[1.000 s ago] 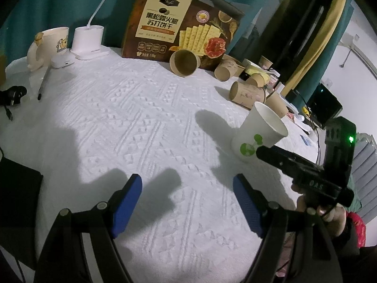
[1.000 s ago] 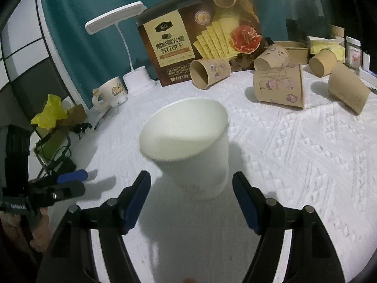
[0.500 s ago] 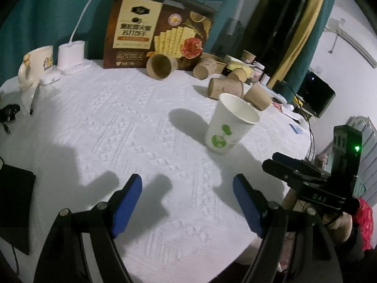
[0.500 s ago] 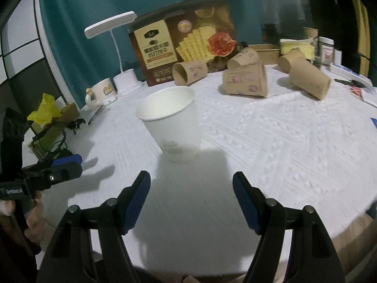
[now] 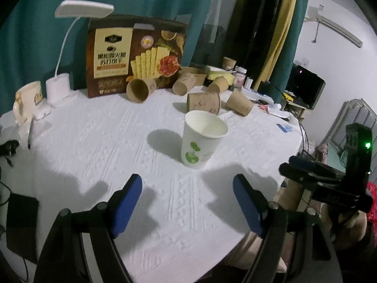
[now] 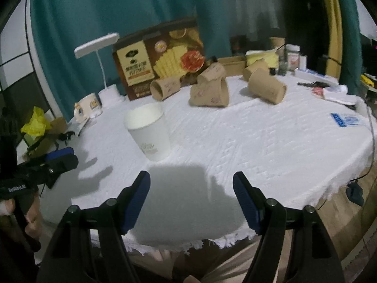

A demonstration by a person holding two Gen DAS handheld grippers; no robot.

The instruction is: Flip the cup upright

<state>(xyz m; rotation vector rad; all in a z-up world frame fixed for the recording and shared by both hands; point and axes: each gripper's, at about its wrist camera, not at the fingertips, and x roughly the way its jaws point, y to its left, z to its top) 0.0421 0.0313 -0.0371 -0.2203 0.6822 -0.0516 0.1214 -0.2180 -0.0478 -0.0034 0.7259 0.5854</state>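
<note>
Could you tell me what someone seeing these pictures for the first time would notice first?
A white paper cup stands upright, alone in the middle of the white tablecloth. Behind it several brown paper cups lie tipped over in front of a big cracker box, with a white desk lamp to its left. In the foreground the left gripper and right gripper are empty, jaws apart.

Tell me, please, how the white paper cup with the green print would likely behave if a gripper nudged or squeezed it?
The white paper cup with the green print looks empty inside, so it is probably very light and would slide on the white textured tablecloth or tip easily. It is taller than its narrow base, so a high nudge likely topples it. Its thin paper wall would probably dent under a firm squeeze.
</note>
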